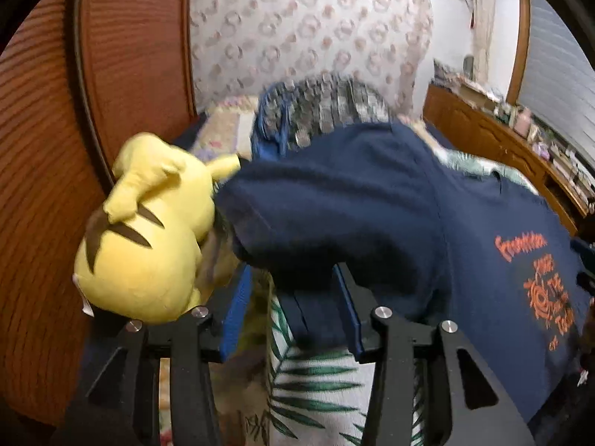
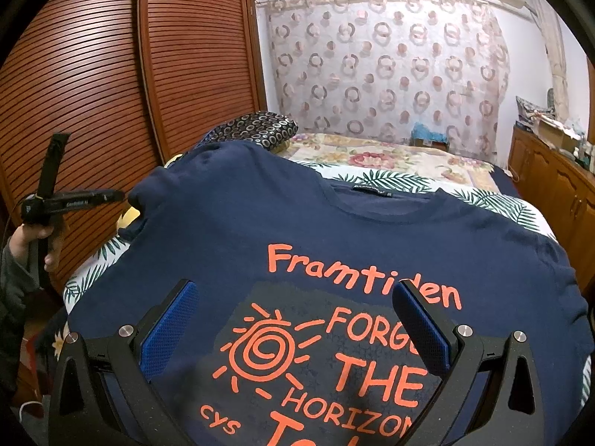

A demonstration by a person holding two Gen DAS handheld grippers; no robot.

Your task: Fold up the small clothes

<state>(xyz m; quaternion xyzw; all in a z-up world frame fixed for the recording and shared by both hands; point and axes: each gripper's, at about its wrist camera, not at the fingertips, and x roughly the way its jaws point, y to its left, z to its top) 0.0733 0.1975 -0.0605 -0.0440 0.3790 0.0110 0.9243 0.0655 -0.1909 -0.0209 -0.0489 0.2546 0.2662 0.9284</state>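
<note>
A navy T-shirt (image 2: 260, 204) with orange print lies face up on the bed, collar to the far side. In the left wrist view its left sleeve (image 1: 297, 200) is bunched and reaches down between my left gripper's blue pads. My left gripper (image 1: 293, 278) stands open, with a strip of sheet showing between the left pad and the cloth. The right wrist view shows that same gripper (image 2: 119, 196) held by a hand (image 2: 33, 234), its tip at the sleeve's edge. My right gripper (image 2: 293, 290) is open over the printed chest, with nothing held.
A yellow plush toy (image 1: 148, 241) lies just left of the sleeve. A dark patterned pillow (image 2: 260, 128) sits behind the shirt. The leaf-print sheet (image 1: 316, 390) covers the bed. Slatted wooden doors (image 2: 111, 74) stand on the left, a wooden cabinet (image 2: 557, 186) on the right.
</note>
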